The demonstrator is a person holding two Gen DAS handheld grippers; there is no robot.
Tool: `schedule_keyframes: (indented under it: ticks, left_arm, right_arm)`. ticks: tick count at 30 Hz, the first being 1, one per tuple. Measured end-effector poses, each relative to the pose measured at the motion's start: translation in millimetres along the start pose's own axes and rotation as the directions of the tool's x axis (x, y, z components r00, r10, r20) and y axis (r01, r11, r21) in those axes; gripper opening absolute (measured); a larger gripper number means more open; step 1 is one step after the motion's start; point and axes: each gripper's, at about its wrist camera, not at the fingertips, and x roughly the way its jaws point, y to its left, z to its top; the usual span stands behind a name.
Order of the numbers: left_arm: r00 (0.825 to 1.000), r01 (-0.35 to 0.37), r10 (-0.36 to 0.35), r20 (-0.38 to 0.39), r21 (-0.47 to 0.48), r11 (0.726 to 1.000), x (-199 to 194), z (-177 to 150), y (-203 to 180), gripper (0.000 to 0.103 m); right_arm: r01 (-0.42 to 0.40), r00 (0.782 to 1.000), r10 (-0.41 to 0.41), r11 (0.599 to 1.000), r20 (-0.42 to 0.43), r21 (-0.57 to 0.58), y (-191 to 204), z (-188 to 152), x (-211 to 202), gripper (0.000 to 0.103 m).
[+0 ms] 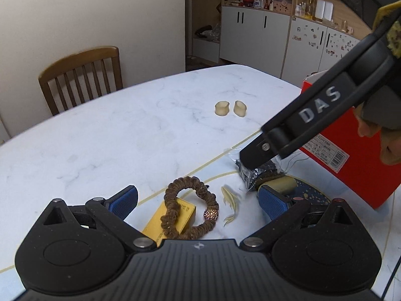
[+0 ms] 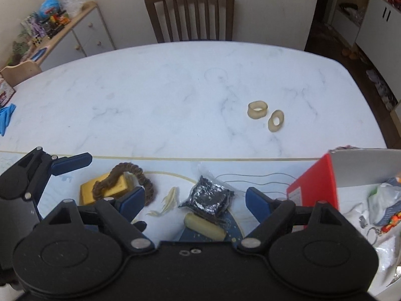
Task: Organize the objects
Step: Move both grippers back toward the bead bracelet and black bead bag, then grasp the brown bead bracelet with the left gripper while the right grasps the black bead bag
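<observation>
While both tongs hang over the near edge of the surface (image 2: 175, 95), I judge the sorting barely begun, since every loose item lies outside the red box (image 2: 313, 185).

Left tongs (image 1: 198, 200): spread wide, holding nothing. They straddle the brown scrunchie (image 1: 190, 210), which lies partly on a yellow box (image 1: 173, 218); I read this as an approach lined up for that item.

Right tongs (image 2: 195, 200): also spread, empty. In the right view they frame the dark bag (image 2: 208, 198) and the pale cylinder (image 2: 203, 227) just behind it. In the left view one fingertip (image 1: 253, 159) sits at the bag's top; whether it touches I cannot tell.

A cream hair clip (image 1: 230, 200) lies between scrunchie and bag, apart from both. Two beige rings (image 2: 265, 115) sit well apart from the cluster, farther out on the surface.

The red box stands open at the right edge, near the bag, already holding oddments; I take it for the collecting place, which would explain why the right tongs address the nearest item first.

Risk noted: the bag's film is slack and may slip from a shallow pinch.
</observation>
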Motion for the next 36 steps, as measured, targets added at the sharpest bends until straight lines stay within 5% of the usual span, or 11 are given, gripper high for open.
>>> schedule_keyframes:
  ticks: [9, 23, 36]
  left_arm:
    - [0.997, 0.046, -0.052, -0.063, -0.089, 0.995, 22, 5, 26, 0.096]
    - [0.986, 0.104, -0.12, -0.117, -0.138, 0.985, 39, 17, 38, 0.043]
    - [0.985, 0.104, -0.115, -0.125, -0.088, 0.991, 34, 23, 29, 0.012]
  right_arm:
    - [0.03, 0.996, -0.023, 0.997, -0.081, 0.078, -5, 16, 33, 0.08]
    - [0.083, 0.983, -0.05, 0.98, -0.177, 0.182, -13, 13, 58, 0.075]
    - [0.069, 0.982, -0.029, 0.975, -0.187, 0.213, -16, 4, 57, 0.037]
